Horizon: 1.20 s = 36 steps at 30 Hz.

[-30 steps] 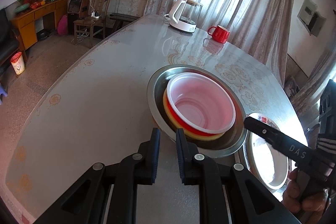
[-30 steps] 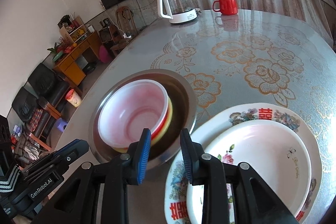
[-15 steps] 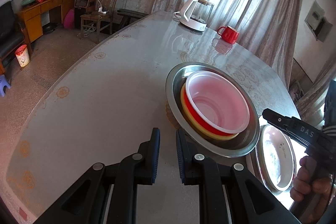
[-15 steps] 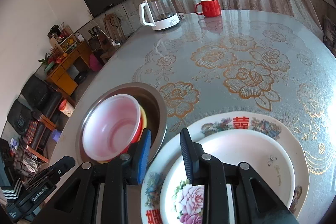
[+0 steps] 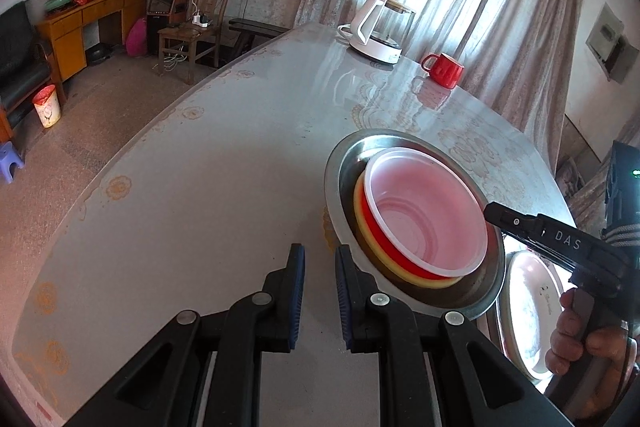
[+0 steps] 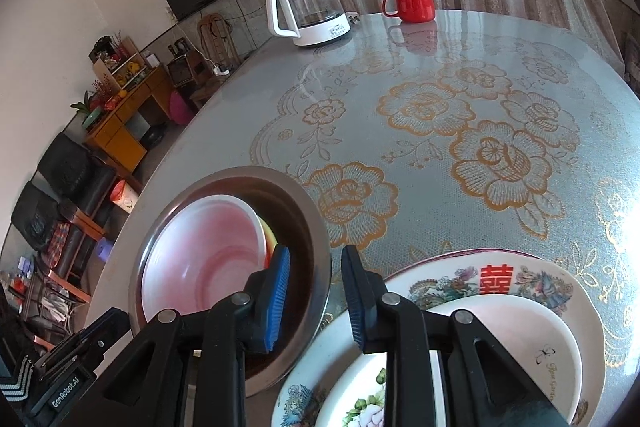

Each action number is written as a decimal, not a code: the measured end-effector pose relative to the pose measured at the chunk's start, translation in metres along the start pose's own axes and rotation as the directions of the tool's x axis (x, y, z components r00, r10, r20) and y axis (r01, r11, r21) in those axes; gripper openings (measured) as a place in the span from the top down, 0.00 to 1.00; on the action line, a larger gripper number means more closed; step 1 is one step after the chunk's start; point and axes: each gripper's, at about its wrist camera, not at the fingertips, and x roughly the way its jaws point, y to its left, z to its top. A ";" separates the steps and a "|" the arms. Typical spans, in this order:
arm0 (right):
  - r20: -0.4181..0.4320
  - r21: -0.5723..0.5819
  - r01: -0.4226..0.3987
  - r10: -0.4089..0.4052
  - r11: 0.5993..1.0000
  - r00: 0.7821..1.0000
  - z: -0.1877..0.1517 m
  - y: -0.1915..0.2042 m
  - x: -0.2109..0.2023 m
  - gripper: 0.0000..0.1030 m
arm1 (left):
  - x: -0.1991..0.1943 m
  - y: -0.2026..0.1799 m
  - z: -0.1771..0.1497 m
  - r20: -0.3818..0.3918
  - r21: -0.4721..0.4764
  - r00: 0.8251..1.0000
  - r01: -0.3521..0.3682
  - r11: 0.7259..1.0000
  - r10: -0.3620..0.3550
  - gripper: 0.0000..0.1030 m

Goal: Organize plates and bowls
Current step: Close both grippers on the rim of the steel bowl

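A shiny round steel basin (image 6: 316,239) is sitting on the glossy, flower-patterned table (image 6: 440,99), holding a nest of plastic bowls: a translucent pink-white bowl (image 6: 208,267) inside a red one (image 5: 384,247) inside a yellow one (image 5: 400,273). Just beside it, a smooth white plate (image 6: 520,339) is lying on a larger painted ceramic plate (image 6: 532,275) (red characters on its rim). The left gripper (image 5: 319,291) is hovering over bare table, its blue ribbed pads parted a little, gripping nothing. The right gripper (image 6: 316,297) is poised above the basin's rim, slightly wider apart and likewise empty.
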 end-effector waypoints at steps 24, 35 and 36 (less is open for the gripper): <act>-0.032 -0.025 0.011 -0.012 1.000 0.999 0.001 -0.005 0.004 0.81 | 0.000 -0.007 0.010 0.052 0.088 0.998 -0.031 0.996 0.027 0.77; -0.047 -0.025 -0.008 0.006 1.000 0.999 -0.002 -0.005 0.007 0.81 | 0.002 -0.010 0.010 0.066 0.142 0.997 -0.054 0.988 0.045 0.77; -0.046 -0.032 -0.004 0.003 0.999 0.999 -0.002 -0.003 0.007 0.81 | 0.002 -0.009 0.010 0.065 0.143 0.997 -0.052 0.988 0.043 0.77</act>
